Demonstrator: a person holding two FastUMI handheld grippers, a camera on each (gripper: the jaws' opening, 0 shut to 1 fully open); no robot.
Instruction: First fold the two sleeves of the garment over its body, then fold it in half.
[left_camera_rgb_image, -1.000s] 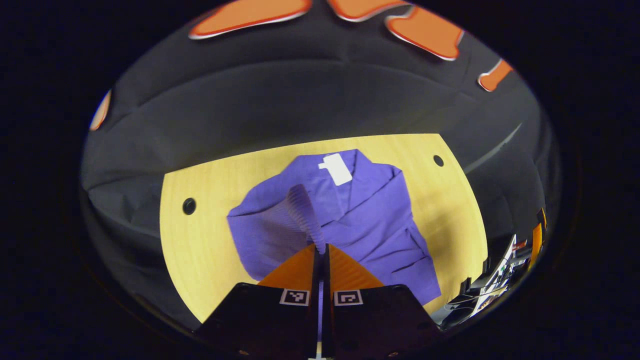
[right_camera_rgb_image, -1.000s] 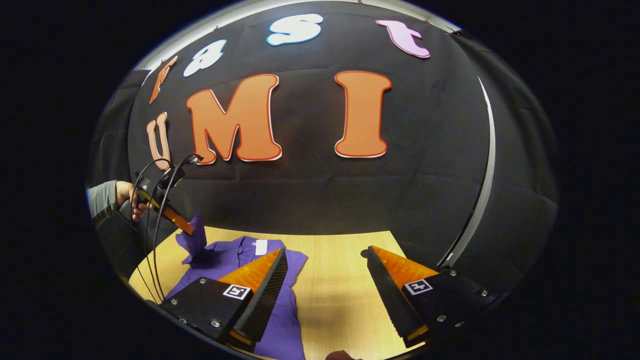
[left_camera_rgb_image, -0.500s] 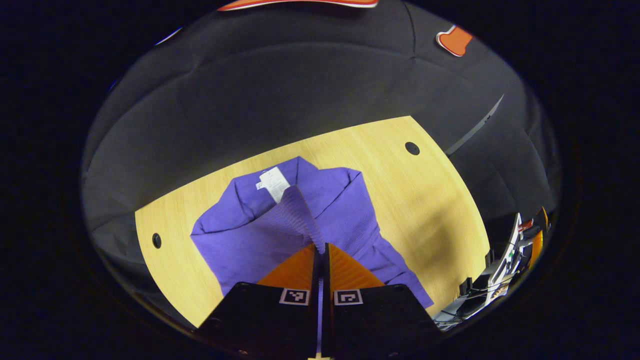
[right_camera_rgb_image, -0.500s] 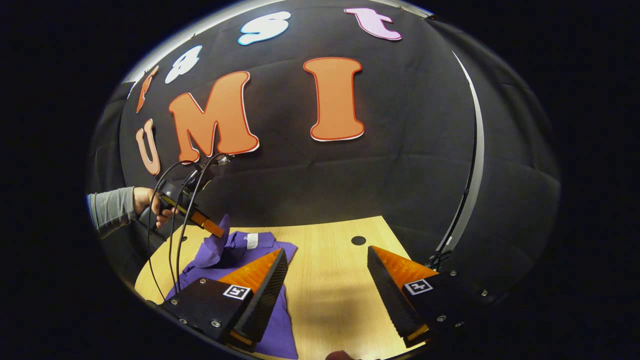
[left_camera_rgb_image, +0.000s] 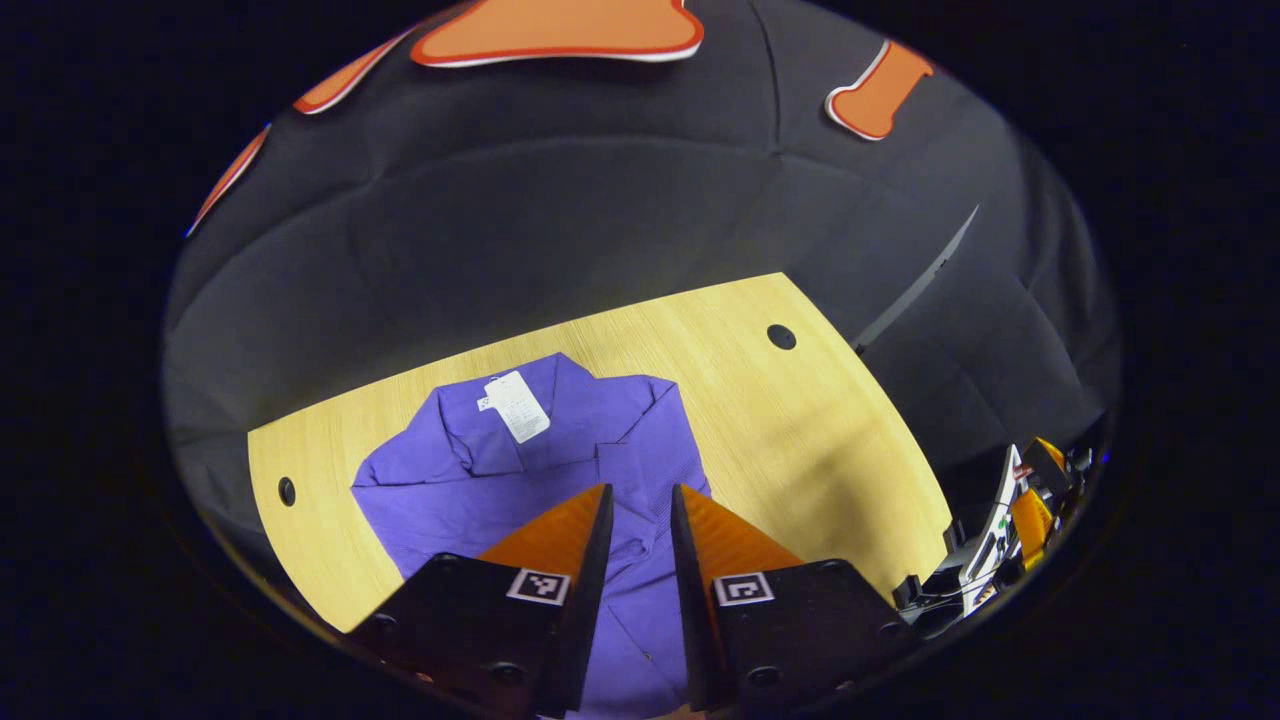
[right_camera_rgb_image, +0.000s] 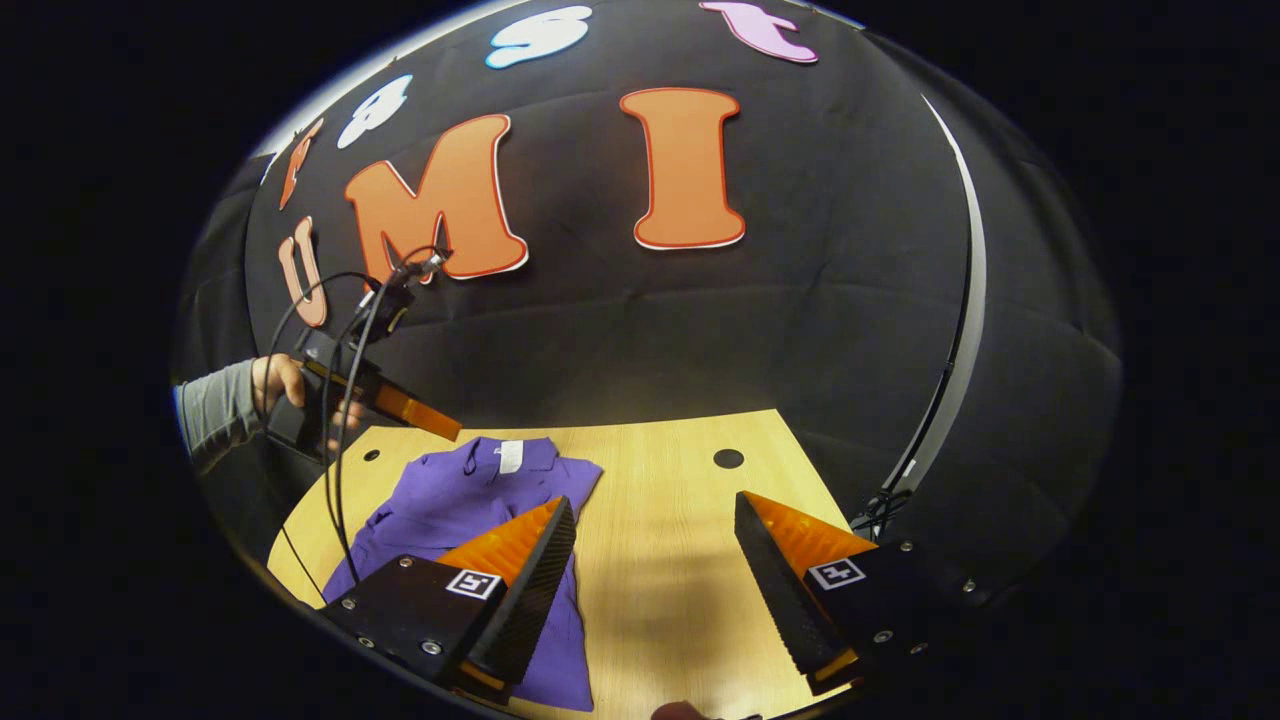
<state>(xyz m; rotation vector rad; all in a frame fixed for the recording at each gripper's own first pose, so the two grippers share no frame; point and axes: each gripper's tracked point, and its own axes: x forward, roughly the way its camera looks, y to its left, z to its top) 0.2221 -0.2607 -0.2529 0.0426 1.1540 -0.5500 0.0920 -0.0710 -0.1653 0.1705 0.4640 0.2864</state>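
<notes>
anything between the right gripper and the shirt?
Nothing visible. The right gripper hangs open over bare table, and the shirt lies flat beside it. The left gripper, also open, is above the shirt's far side, off that path.

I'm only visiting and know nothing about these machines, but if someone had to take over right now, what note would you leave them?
Left gripper: fingers slightly apart, holding nothing, poised above the purple garment.
Right gripper: wide open, empty, over the bare part of the wooden table.
Garment: lies on the table, collar and white tag at the far side.
Done: the sleeve on the left gripper's side lies folded over the body.
Left: check the other sleeve, which I cannot judge from here, then fold the garment in half.
</notes>
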